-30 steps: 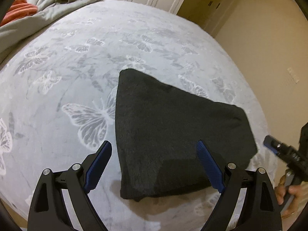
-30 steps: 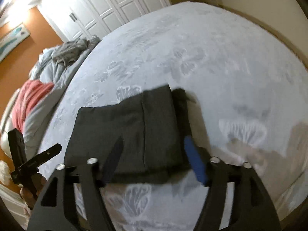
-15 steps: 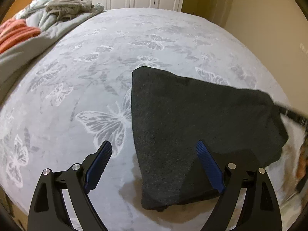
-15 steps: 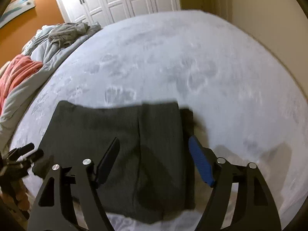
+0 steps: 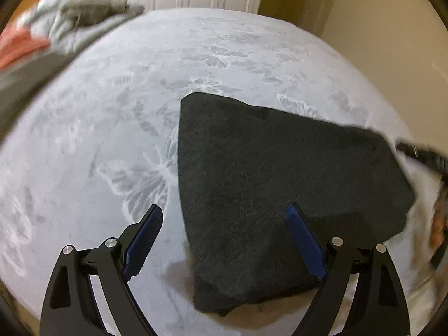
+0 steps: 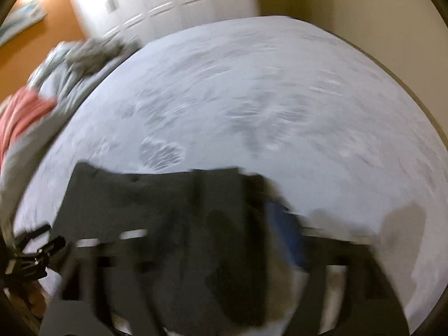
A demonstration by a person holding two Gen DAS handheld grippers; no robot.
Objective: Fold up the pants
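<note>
Left wrist view: left tongs (image 5: 224, 238) spread, holding nothing; folded dark pants (image 5: 280, 190) lie on the butterfly-print bed (image 5: 112, 128), directly ahead, under the right finger. Right wrist view: heavily blurred; right tongs (image 6: 224, 246) appear spread over the pants (image 6: 156, 210).

The left gripper (image 5: 224, 240) moved in over the near corner of the folded pants (image 5: 280, 190), and its right finger (image 5: 303, 240) came to overlap the dark cloth. The right gripper (image 6: 218, 240) swung in over the pants' right end, its view now smeared by motion.
</note>
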